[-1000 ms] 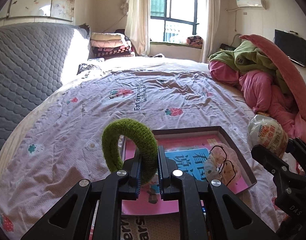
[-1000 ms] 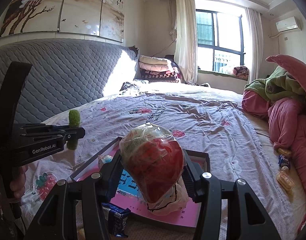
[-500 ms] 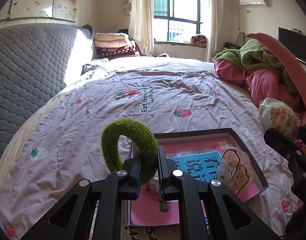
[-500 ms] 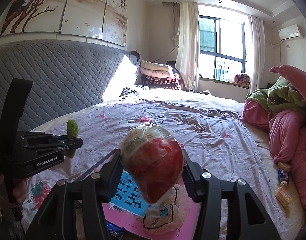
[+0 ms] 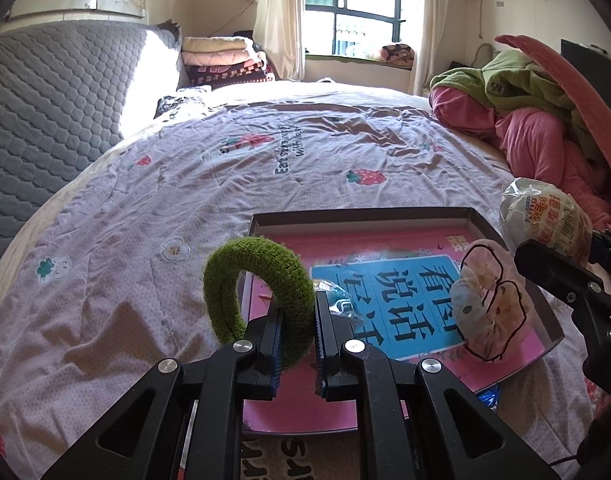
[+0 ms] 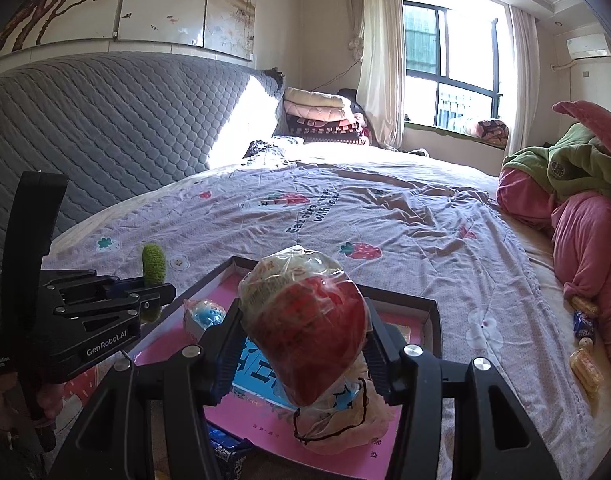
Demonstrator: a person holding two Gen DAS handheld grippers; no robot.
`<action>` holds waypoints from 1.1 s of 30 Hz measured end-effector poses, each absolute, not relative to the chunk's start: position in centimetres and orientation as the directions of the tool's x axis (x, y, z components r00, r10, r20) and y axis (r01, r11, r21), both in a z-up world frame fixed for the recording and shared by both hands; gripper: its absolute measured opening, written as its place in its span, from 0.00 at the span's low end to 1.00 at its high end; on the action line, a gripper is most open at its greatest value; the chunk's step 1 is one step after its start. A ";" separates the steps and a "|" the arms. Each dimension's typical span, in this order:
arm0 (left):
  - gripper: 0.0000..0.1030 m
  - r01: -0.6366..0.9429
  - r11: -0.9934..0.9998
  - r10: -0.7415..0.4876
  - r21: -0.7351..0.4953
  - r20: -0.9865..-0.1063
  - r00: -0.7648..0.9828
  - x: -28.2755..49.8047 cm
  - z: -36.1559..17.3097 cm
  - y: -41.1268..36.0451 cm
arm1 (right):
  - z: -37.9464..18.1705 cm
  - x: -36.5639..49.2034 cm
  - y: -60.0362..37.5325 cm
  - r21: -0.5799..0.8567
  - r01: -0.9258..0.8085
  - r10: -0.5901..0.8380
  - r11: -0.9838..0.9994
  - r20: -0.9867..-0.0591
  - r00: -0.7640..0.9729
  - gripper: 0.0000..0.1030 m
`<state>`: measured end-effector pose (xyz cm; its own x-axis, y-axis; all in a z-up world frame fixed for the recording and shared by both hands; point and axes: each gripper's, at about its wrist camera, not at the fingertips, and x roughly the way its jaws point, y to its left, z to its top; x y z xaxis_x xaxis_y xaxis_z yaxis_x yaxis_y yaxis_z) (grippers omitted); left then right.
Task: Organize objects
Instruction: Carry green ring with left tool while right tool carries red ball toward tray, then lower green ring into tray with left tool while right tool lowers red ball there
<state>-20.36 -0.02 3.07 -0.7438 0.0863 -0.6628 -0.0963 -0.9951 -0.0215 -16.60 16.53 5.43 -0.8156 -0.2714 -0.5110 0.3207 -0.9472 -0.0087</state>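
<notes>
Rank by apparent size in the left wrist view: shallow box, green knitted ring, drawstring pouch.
1. shallow box, clearly largest.
2-3. green knitted ring and drawstring pouch look alike; the ring is nearer the camera, so unranked.

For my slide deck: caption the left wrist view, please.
Left tool pinching a green scrunchie above the tray on the bed; right tool holds a wrapped snack.

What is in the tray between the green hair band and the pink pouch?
In the left wrist view, a small wrapped sweet and the tray's blue label lie between the green hair band and the pink pouch.
</notes>
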 end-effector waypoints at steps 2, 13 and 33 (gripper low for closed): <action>0.13 -0.098 -0.995 0.088 -0.023 -0.673 -0.735 -20.2 2.4 0.0 | 4.9 -16.8 16.3 -0.007 0.322 -0.271 -0.947 -0.524 -0.808 0.53; 0.13 -0.106 -0.994 0.097 -0.030 -0.699 -0.709 -20.0 0.6 0.3 | 3.4 -16.9 15.3 -0.014 0.343 -0.277 -0.939 -0.559 -0.781 0.53; 0.13 -0.139 -0.989 0.123 -0.040 -0.734 -0.667 -20.7 -0.9 1.1 | 0.4 -18.5 15.2 0.029 0.359 -0.290 -0.933 -0.650 -0.703 0.53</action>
